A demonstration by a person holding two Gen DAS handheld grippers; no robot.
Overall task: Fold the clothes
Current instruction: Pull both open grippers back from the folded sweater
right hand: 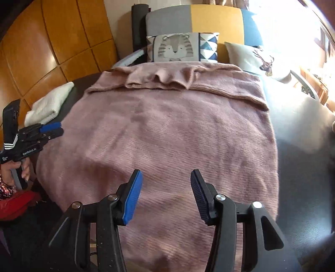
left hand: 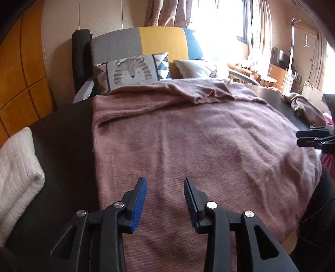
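While both tools are hovering over the near hem, the left gripper [left hand: 165, 200] is showing its fingers [left hand: 139, 204] apart with nothing between them, and the right gripper [right hand: 166, 195] is likewise standing with its fingers [right hand: 133, 198] spread and empty, neither one pinching cloth. Below them the pink knitted sweater [right hand: 167, 134] is lying spread across the dark bench [right hand: 303, 167], its lower edge drooping a little over the near rim. The body is lying fairly flat, showing a fine ribbed knit and a soft, fuzzy nap; it looks thick and limp, likely to sag when lifted. Further off, the top part is bunching into ridges, with what looks like a sleeve folded in across the chest. My guess is that the folding is only partly under way, with the body still waiting to be doubled over. To the left, a folded white knit [right hand: 50, 102] is sitting on the bench, seemingly finished. Beyond the far edge, a tiger cushion [right hand: 178, 47] is leaning against a grey, yellow and blue backrest [right hand: 209, 17].
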